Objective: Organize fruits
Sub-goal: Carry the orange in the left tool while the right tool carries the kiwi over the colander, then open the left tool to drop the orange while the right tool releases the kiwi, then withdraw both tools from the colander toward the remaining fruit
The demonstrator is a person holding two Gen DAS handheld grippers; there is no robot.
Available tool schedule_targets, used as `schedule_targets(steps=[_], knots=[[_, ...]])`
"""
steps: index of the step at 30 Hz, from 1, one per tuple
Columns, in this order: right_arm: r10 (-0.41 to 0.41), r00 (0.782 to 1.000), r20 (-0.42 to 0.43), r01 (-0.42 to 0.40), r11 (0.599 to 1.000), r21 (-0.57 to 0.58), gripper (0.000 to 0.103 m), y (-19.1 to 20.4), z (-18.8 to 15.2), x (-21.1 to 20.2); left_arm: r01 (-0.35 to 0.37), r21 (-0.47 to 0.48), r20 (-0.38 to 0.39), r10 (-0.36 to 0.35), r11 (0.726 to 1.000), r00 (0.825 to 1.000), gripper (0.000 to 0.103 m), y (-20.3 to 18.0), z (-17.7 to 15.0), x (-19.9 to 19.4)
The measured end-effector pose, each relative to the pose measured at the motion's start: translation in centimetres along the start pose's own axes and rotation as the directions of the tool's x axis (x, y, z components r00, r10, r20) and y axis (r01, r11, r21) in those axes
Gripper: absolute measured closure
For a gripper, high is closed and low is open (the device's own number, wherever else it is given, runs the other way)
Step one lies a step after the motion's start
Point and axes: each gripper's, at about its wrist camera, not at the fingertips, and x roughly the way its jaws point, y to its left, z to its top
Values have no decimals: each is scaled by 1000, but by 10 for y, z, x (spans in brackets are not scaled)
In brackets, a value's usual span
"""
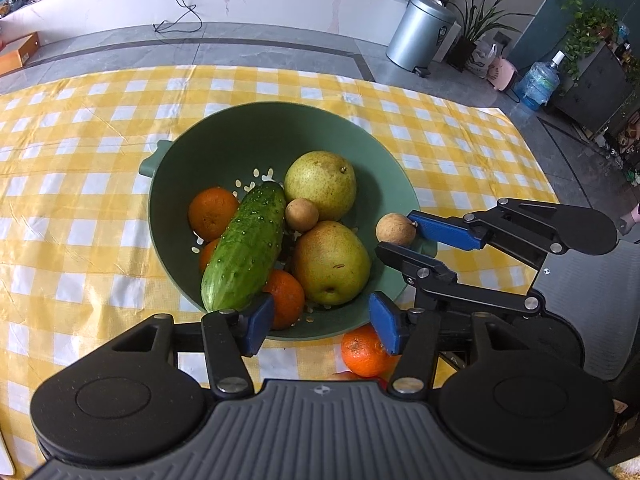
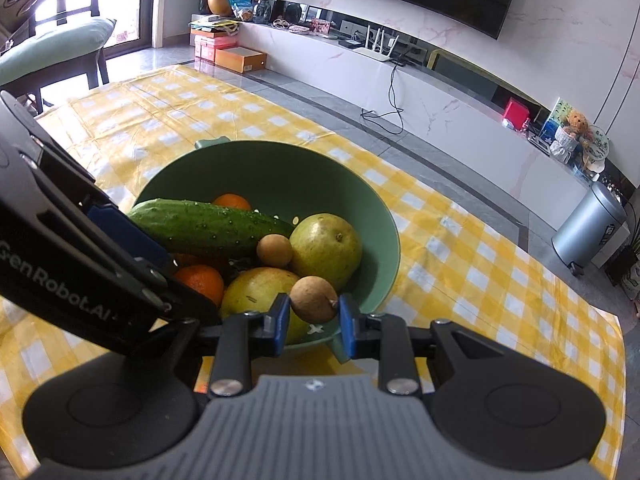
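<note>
A green colander bowl [image 1: 224,140] on the yellow checked cloth holds a cucumber [image 1: 244,248], two pears [image 1: 322,184], oranges [image 1: 212,212] and a small brown longan [image 1: 302,214]. My right gripper [image 2: 313,308] is shut on a second brown longan [image 2: 314,298] and holds it over the bowl's near rim [image 2: 394,248]; it also shows in the left wrist view [image 1: 396,229]. My left gripper [image 1: 320,324] is open and empty, low at the bowl's near edge. An orange [image 1: 366,350] lies on the cloth beside its right finger.
The checked tablecloth [image 1: 80,184] covers the table around the bowl. Beyond the table are a grey floor, a metal bin [image 1: 420,32], a water bottle [image 1: 536,82], plants and a white TV bench [image 2: 460,92].
</note>
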Motion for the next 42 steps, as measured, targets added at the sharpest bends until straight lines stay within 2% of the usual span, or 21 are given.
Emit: schedule_targets(steps=[13,24,29,35,42], knots=[[-12,1000,23,12,1000,21,80,0,-1,-19,0,26,32,0,1000,999,37,-12,-4,-19],[-24,995,93,14,994,107,79,0,-11,-65,-22,75,119,13,997,993,37,-36,-19,-55],[-40,993,113,21,987,161,79,4,-27,-85,-54,108,166,35,993,985,37,-47,-33,-69],[-63,991,119,29,963,268,79,8,-52,-105,-132,175,201,96,976,975,37,-62,-52,-75],[-82,993,90,43,930,366,78,21,-88,-112,-167,225,172,130,960,976,37,-70,-76,-68]])
